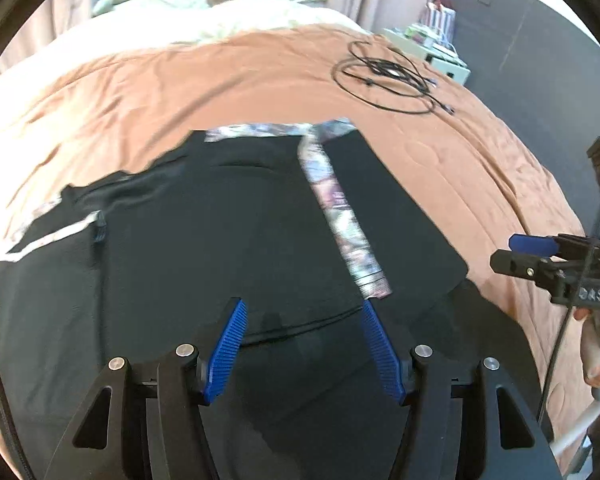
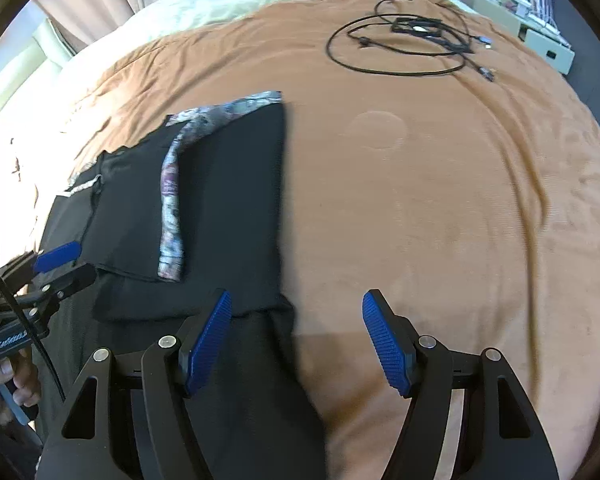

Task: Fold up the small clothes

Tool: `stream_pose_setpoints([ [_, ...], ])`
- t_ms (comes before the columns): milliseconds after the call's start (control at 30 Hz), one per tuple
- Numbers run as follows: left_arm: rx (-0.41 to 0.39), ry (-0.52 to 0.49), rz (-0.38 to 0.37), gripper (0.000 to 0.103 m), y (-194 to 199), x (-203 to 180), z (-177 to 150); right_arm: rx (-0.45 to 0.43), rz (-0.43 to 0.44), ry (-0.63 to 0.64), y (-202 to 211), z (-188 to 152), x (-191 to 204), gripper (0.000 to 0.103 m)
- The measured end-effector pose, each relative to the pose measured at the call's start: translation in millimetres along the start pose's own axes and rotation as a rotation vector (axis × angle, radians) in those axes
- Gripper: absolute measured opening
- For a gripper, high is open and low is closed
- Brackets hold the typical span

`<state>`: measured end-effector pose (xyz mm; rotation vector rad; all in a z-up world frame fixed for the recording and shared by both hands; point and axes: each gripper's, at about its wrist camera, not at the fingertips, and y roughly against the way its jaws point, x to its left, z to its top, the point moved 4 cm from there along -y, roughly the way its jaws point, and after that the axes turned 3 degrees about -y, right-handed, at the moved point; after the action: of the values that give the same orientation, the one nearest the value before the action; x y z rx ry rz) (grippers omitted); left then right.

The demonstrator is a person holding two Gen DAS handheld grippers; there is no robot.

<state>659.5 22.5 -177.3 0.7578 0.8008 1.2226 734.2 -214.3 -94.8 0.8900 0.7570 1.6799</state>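
Observation:
A black garment (image 1: 204, 232) with a grey-and-purple patterned trim strip (image 1: 340, 216) lies partly folded on the brown blanket. It also shows in the right wrist view (image 2: 228, 200) with its trim (image 2: 171, 208). My left gripper (image 1: 302, 312) is open and empty, just above the garment's near part. My right gripper (image 2: 296, 304) is open and empty, over the garment's right edge and the blanket. The right gripper also appears at the right in the left wrist view (image 1: 516, 252), and the left gripper at the left in the right wrist view (image 2: 68, 264).
The brown blanket (image 2: 440, 200) covers the bed. A coil of black cables (image 2: 412, 40) lies at its far right, also in the left wrist view (image 1: 388, 76). Cream bedding and pillows (image 1: 220, 4) lie beyond. A white cabinet (image 2: 540, 40) stands past the bed's right edge.

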Motion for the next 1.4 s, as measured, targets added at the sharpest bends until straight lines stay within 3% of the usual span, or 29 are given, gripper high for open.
stream_pose_setpoints([
  [167, 0.015, -0.006, -0.073, 0.062, -30, -30, 2, -0.017, 0.009, -0.024, 10, -11, -14, 0.066],
  [300, 0.023, -0.019, -0.037, 0.06, -53, -44, 1, -0.018, 0.003, -0.013, 12, -15, -24, 0.066],
  [333, 0.01, -0.026, -0.01, 0.055, -56, -45, 1, -0.02, 0.004, -0.012, 11, -14, -25, 0.066],
  [467, 0.007, -0.014, 0.034, 0.01, -56, -34, 4, -0.019, 0.025, -0.021, 5, -16, -23, 0.066],
  [533, 0.0, 0.022, -0.016, 0.009, -47, -22, 9, -0.016, 0.029, -0.013, 2, -16, -21, 0.066],
  [667, -0.036, 0.05, -0.004, 0.009, -26, 0, 18, -0.005, 0.03, 0.006, -4, -16, -13, 0.066],
  [800, -0.064, 0.103, 0.08, 0.01, -8, 35, 28, -0.001, 0.037, 0.002, -8, -10, -12, 0.066],
  [833, -0.072, 0.117, 0.113, 0.02, -3, 47, 31, -0.002, 0.036, 0.003, -9, -9, -12, 0.066],
  [867, -0.077, 0.128, 0.137, 0.037, 1, 57, 32, -0.004, 0.033, 0.005, -9, -9, -11, 0.066],
  [933, -0.109, 0.161, 0.185, 0.055, 13, 78, 31, -0.009, 0.035, 0.013, -10, -8, -8, 0.066],
  [1000, -0.136, 0.192, 0.197, 0.055, 22, 97, 28, -0.013, 0.037, 0.022, -10, -7, -4, 0.066],
  [1167, -0.116, 0.228, 0.196, 0.055, 25, 126, 13, -0.019, 0.039, 0.028, -15, -5, 3, 0.066],
  [1333, -0.071, 0.2, 0.13, 0.055, 8, 119, -3, -0.002, 0.025, 0.06, -28, -5, 18, 0.066],
  [1400, -0.073, 0.194, 0.066, 0.055, -1, 111, -13, 0.016, 0.006, 0.07, -37, -5, 21, 0.066],
])
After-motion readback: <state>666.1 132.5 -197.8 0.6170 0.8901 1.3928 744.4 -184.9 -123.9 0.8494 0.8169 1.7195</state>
